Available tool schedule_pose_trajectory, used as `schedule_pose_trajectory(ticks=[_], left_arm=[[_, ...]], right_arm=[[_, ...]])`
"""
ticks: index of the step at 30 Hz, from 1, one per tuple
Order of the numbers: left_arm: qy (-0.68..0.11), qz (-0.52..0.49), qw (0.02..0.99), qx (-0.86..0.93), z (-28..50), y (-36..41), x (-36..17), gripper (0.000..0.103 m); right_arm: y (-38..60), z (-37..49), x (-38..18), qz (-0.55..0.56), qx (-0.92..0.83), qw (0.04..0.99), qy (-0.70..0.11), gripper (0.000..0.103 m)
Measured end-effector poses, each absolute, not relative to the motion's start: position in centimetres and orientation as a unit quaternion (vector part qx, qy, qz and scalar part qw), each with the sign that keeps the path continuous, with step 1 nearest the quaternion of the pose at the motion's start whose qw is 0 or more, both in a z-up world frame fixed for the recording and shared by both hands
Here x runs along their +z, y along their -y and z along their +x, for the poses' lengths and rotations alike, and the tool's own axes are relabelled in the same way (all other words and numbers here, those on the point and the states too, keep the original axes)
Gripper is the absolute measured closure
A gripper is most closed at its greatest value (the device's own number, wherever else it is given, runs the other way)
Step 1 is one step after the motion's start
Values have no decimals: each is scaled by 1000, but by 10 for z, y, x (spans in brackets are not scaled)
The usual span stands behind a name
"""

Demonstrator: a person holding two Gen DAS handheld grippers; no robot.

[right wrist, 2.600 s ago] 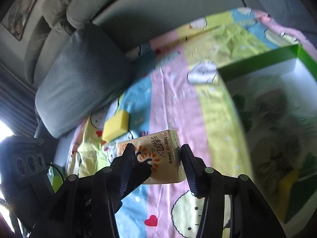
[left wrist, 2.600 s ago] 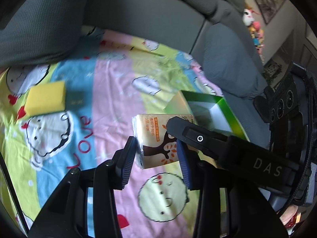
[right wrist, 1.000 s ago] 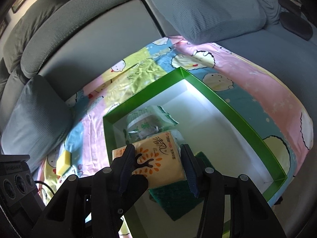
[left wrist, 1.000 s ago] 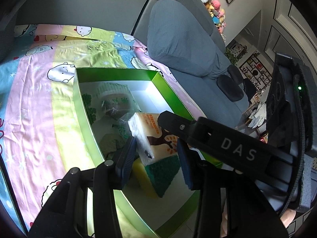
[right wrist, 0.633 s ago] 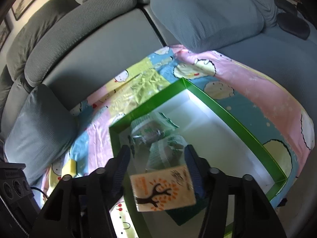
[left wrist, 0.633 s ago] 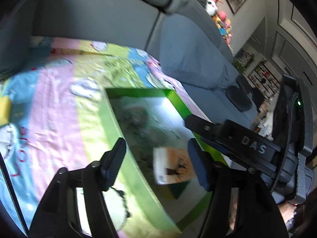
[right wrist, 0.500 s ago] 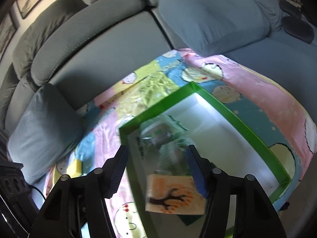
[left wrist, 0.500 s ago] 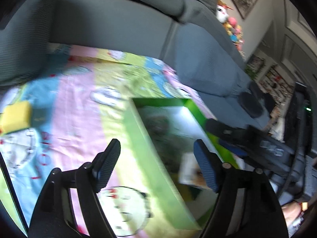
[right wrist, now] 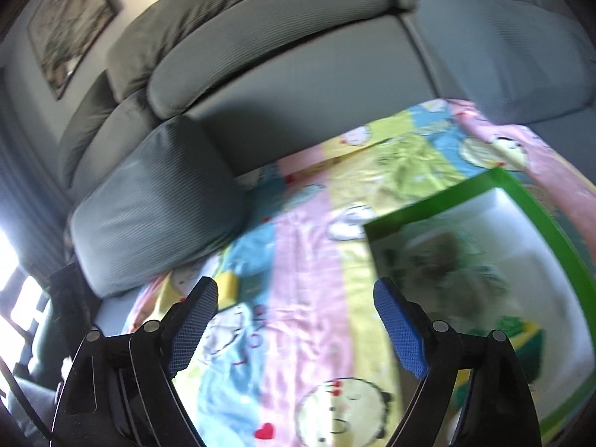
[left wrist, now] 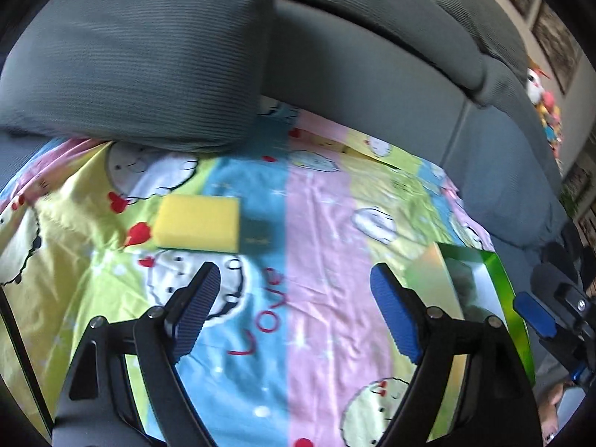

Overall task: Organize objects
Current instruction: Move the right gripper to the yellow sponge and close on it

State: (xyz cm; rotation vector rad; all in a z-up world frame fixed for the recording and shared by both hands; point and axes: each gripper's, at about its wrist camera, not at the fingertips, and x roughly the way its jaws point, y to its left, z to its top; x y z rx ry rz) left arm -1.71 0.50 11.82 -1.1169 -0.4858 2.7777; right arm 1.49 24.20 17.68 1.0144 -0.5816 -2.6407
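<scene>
Both tools have swung away from the green-walled cardboard box (right wrist: 439,201) and let go of the orange-printed tissue pack they carried between them a moment ago; that pack is no longer between any jaws and cannot be made out in the blurred box interior. The left tool (left wrist: 294,298) has just been opening and now stands spread with nothing between its blue pads. The right tool (right wrist: 296,311) has likewise just been opening and is spread and empty.

The remaining item, a yellow rectangular sponge with a dark green scouring side (left wrist: 197,227), lies on the striped cartoon-print sheet (left wrist: 316,223) covering the grey sofa (left wrist: 372,85), just ahead of the left tool and near the grey cushion (left wrist: 130,56). The box sits well apart from it, off to the right.

Risks, as judged: the sponge is soft, so a hard pinch could squash it and let it spring loose. Dragging the pads could also catch the loose sheet, bunching it and shifting the box.
</scene>
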Motion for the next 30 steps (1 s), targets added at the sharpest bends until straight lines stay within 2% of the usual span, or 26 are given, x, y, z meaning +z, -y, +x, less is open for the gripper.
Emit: schedule_pose_trajectory(ticks=[13,24,26,28,30], left_arm=[[224,-372,-57,899,-34,65,91,21],[274,-381,-78,880,-52,102,63,21],[281,-382,-77,877,-57,105,60,22],[288,-380,-76,875,-62,106,58,22],[288,-381,-77,875,-67,105,57,24]], right_arm=[[-160,-37,149,403,-878,194,173,16],[-101,-85,116,440,-858,231,128,16],[-96,-95,109,440,-852,244,144,17],[-94,-105,103,441,-840,263,175,23],[-92,-114,97,445,-832,267,196,25]])
